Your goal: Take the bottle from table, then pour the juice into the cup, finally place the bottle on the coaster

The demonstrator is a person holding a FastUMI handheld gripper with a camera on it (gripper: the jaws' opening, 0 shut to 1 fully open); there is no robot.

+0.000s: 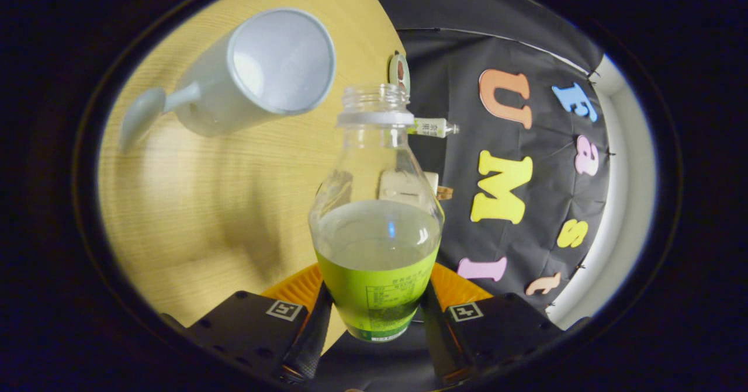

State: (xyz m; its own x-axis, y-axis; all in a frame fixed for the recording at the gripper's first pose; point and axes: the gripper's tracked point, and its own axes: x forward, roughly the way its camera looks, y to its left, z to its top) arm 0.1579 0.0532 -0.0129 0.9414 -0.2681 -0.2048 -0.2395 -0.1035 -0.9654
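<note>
So the biggest thing here is the wooden table (193, 205), light grain, taking up the whole side beyond and to the left of the fingers. The view is tipped, so the tabletop looks slanted.

Next down, the bottle (377, 217). It sits right between the two fingers of the gripper (374, 316), and both fingers press against its green-labelled lower body, one on each side, so the jaws are clamped on the bottle. It's clear plastic, cap off, open neck pointing away from the camera, with a white ring under the threads. Pale juice fills roughly the lower half.

The cup (257, 70) is a white mug with a handle, standing on the table well beyond the fingers, off to the left of the bottle's neck and apart from it. Its inside looks plain white; can't tell if there's any juice in it.

The orange ribbed coaster (461, 287) peeks out on both sides just behind the bottle's base, close above the fingers. Whether the bottle touches it, I can't tell.
</note>
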